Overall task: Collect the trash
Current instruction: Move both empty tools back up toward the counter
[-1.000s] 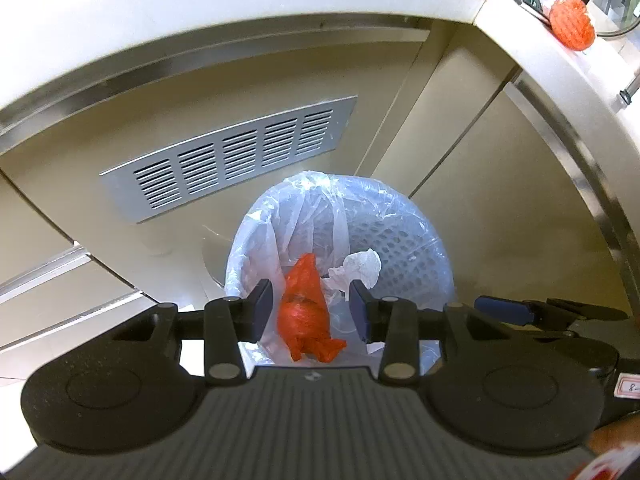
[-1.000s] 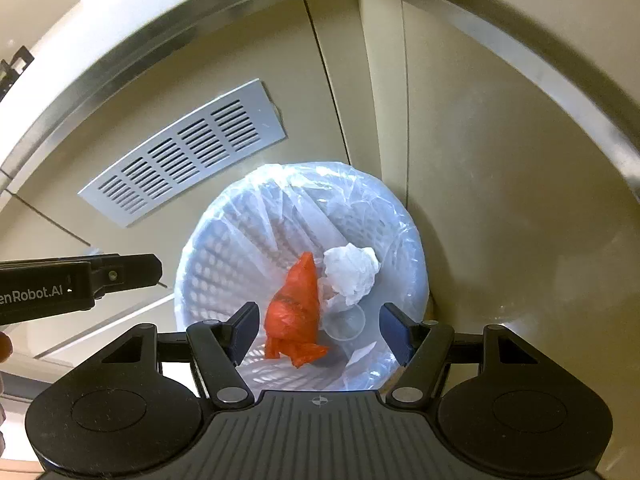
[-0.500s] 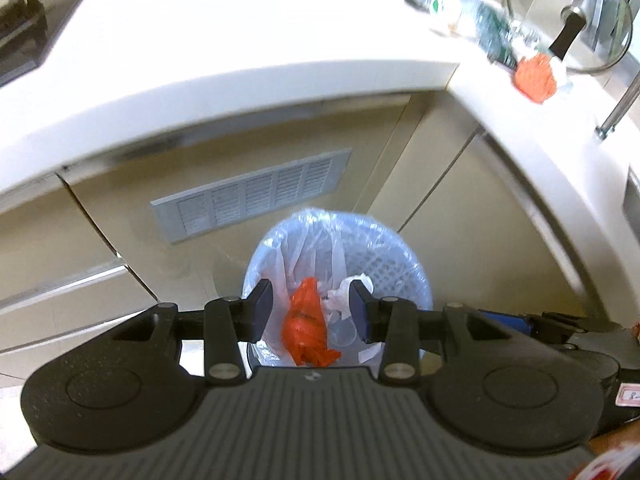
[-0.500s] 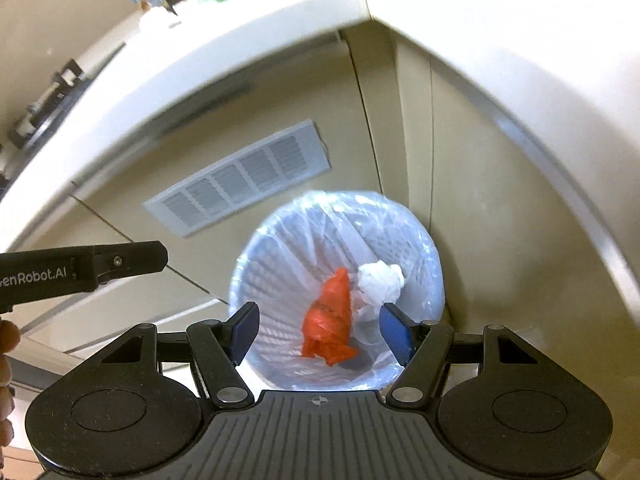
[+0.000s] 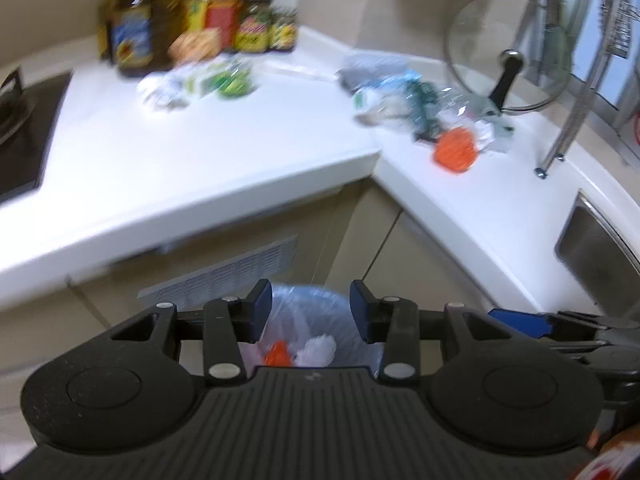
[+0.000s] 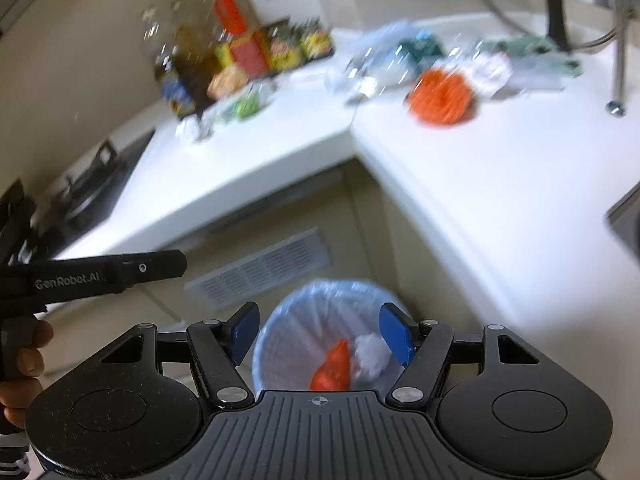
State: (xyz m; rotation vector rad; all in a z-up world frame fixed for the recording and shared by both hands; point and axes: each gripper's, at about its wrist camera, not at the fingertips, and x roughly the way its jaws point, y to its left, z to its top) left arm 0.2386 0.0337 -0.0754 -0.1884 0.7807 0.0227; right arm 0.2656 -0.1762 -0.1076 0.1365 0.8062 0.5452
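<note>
Left gripper (image 5: pixel 311 306), bottom centre of the left wrist view: jaws parted, nothing held between the blue pads. Right gripper (image 6: pixel 319 328), bottom centre of the right wrist view: jaws set wider, likewise empty. The left tool's black body and the hand (image 6: pixel 20 364) on its grip are seen at the left edge of the right view.

Directly beyond both sets of fingers, low in frame, a white mesh bin (image 6: pixel 296 320) lined with a clear bag is seen on the floor. An orange crumpled bag (image 6: pixel 334 368) and a white crumpled tissue (image 6: pixel 372 354) lie inside it, side by side.

Behind the bin, mid-frame: beige cabinet fronts with a slatted vent (image 6: pixel 260 268).

Above, a white L-shaped counter (image 5: pixel 200 160) is seen. Remaining trash on it, upper right: an orange net ball (image 5: pixel 456 148) beside clear and green wrappers (image 5: pixel 400 96). Blurred green-and-white packets (image 5: pixel 200 84) sit upper centre-left. Bottles and jars (image 5: pixel 192 28) are ranged at the far wall; a glass lid (image 5: pixel 508 52) stands upright at upper right.
</note>
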